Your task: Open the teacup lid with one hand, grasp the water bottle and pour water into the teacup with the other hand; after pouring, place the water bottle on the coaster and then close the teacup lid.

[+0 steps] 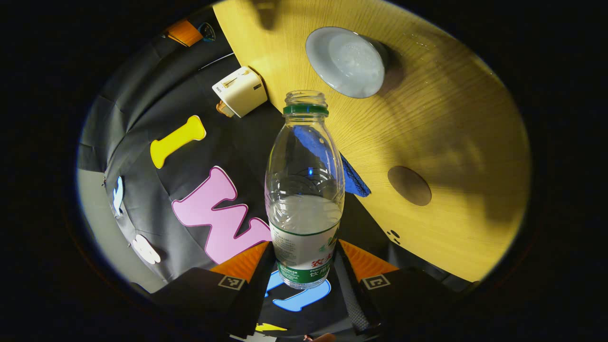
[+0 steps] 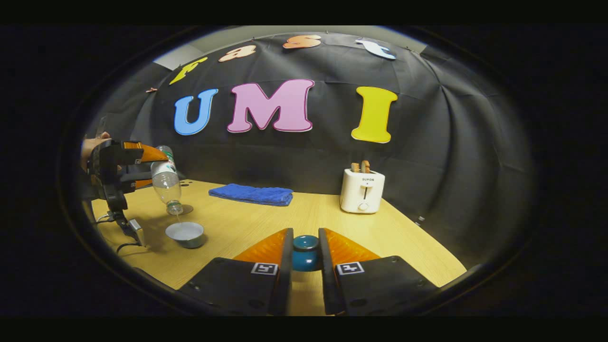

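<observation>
My left gripper (image 1: 304,270) is shut on the clear water bottle (image 1: 304,190), capless and partly full, tipped with its mouth toward the open teacup (image 1: 346,61). In the right gripper view that bottle (image 2: 166,180) hangs mouth-down over the grey teacup (image 2: 185,233), a thin stream of water falling into it; the left gripper (image 2: 137,166) and a hand hold it. My right gripper (image 2: 304,259) is shut on the teal teacup lid (image 2: 305,254), held above the table. A round brown coaster (image 1: 409,185) lies on the wooden table (image 1: 451,142).
A folded blue cloth (image 2: 251,194) lies at the back of the table (image 2: 266,223). A white toaster (image 2: 362,191) with bread slices stands at the back right, and shows as well in the left gripper view (image 1: 241,91). A cable device (image 2: 135,231) lies left of the teacup.
</observation>
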A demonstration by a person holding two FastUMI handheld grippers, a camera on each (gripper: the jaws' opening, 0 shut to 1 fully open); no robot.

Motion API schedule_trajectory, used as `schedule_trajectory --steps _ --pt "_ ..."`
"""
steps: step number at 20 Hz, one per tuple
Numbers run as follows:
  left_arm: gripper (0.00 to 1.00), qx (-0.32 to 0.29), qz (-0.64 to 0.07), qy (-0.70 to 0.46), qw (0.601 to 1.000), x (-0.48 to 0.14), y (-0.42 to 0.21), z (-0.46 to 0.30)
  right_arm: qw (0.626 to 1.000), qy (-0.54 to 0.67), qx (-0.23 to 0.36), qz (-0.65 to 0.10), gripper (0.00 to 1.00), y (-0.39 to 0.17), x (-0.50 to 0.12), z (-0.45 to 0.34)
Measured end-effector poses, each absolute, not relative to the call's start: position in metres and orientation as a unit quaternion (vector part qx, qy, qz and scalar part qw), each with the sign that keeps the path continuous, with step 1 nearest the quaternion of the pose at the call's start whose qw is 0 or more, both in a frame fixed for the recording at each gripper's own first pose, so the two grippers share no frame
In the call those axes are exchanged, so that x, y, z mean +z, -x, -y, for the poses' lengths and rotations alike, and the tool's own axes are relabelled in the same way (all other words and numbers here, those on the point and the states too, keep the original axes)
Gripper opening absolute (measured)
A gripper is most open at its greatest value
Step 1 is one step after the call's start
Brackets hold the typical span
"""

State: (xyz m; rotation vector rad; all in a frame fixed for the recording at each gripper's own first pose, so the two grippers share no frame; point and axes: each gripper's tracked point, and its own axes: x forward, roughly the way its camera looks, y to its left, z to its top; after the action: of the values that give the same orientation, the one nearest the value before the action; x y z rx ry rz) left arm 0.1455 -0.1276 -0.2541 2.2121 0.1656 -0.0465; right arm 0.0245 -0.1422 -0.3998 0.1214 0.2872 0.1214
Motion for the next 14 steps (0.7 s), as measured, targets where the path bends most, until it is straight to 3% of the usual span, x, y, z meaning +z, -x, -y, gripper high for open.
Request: schedule_trajectory --steps 3,6,7,14 --pt "0.75 -0.027 -0.071 -0.878 0.472 -0.262 -0.145 0.125 0.986 -0.061 0.060 -0.143 0.30 -0.027 -0.400 0.143" --pt "0.74 -0.033 -0.088 -0.847 0.524 -0.272 -0.143 0.116 0.986 -0.061 0.061 -0.145 0.35 -0.027 -0.399 0.139" --pt "0.74 -0.037 -0.101 -0.825 0.555 -0.277 -0.144 0.110 0.985 -0.063 0.061 -0.146 0.26 -0.027 -0.398 0.137" --pt "0.74 -0.050 -0.168 -0.514 0.840 -0.291 -0.138 0.100 0.985 -0.067 0.058 -0.145 0.30 -0.032 -0.391 0.109"
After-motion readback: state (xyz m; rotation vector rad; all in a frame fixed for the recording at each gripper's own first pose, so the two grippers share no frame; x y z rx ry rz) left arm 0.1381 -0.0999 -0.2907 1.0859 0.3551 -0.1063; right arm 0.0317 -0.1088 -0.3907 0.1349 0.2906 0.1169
